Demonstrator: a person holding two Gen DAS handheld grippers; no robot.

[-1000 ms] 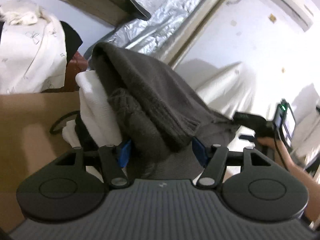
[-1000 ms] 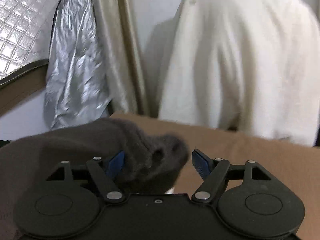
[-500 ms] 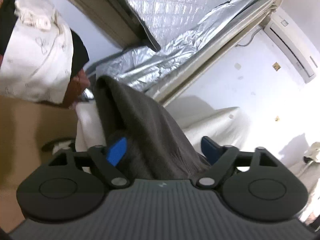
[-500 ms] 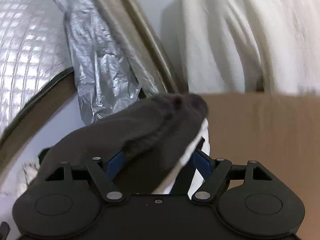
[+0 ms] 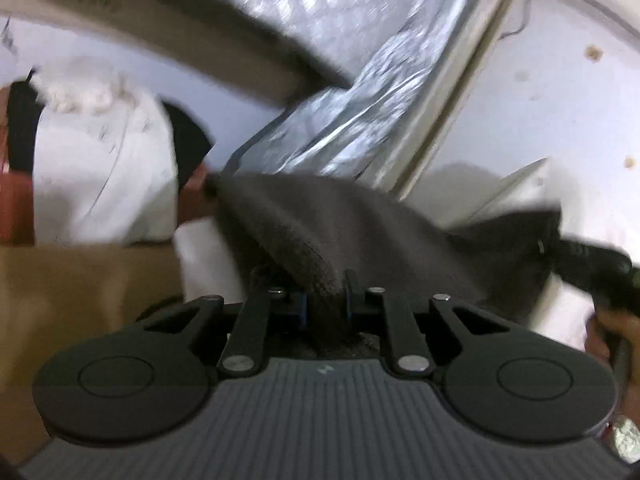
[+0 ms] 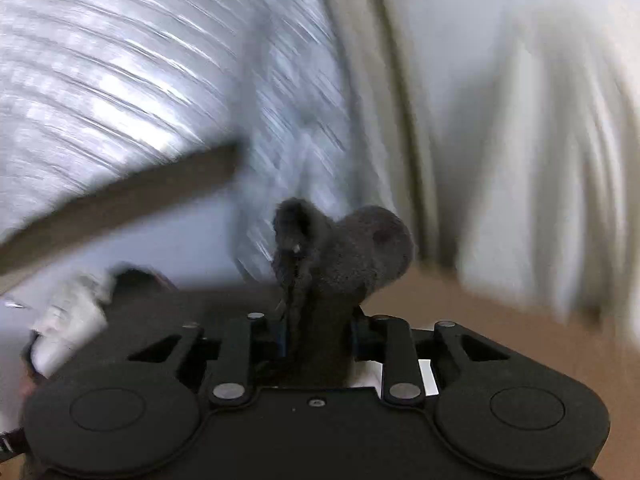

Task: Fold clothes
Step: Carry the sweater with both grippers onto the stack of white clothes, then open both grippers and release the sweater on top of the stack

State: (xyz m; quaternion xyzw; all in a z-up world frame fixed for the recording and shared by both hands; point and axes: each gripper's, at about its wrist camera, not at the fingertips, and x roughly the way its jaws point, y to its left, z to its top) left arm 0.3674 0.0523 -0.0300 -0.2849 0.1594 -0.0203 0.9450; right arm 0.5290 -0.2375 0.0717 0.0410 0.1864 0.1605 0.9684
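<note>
In the left wrist view a white bundle [image 5: 104, 176] sits at 10 o'clock above the brown surface [image 5: 80, 280]. The left gripper [image 5: 326, 306] is clamped on a fold of the grey sweater [image 5: 340, 224], which spreads toward 3 o'clock, where the other tool [image 5: 592, 264] shows, blurred. In the right wrist view, foil sheeting [image 6: 100, 80] fills 10 o'clock; the right gripper [image 6: 320, 338] is pinched on a bunched sweater end rising to 12 o'clock. White cloth [image 6: 540, 160] hangs at 2 o'clock.
</note>
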